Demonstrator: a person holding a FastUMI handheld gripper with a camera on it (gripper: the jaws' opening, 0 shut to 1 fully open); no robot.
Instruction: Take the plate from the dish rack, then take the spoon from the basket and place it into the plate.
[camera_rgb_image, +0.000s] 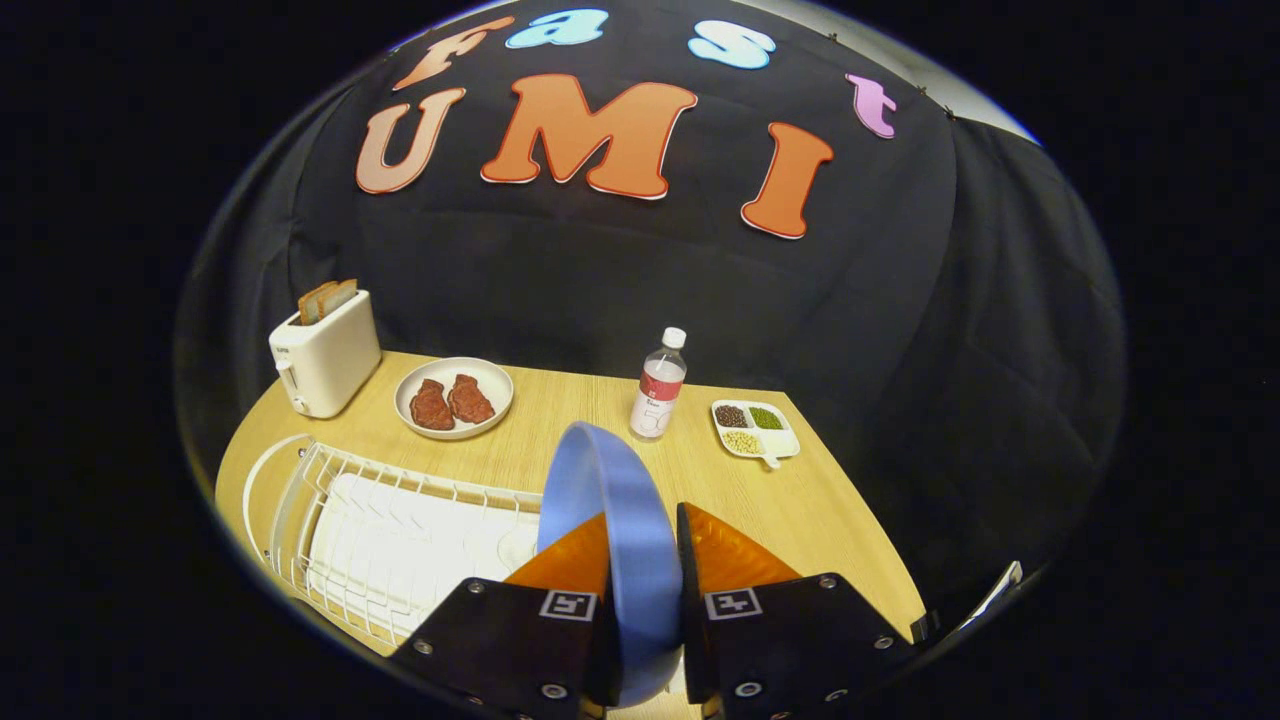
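Item: plate (610, 520), blue, held on edge and upright. Your gripper (645, 560) has both fingers clamped on its rim, one on each face. It is lifted clear, just beside the rack (390, 540), above the table (800, 500).

Step in hand: first one, the plate out of the rack, by the look nearly done.

Next: you need bare tabletop to lay it flat, short of the bottle (658, 385) and the steak dish (455, 397). Then the spoon.
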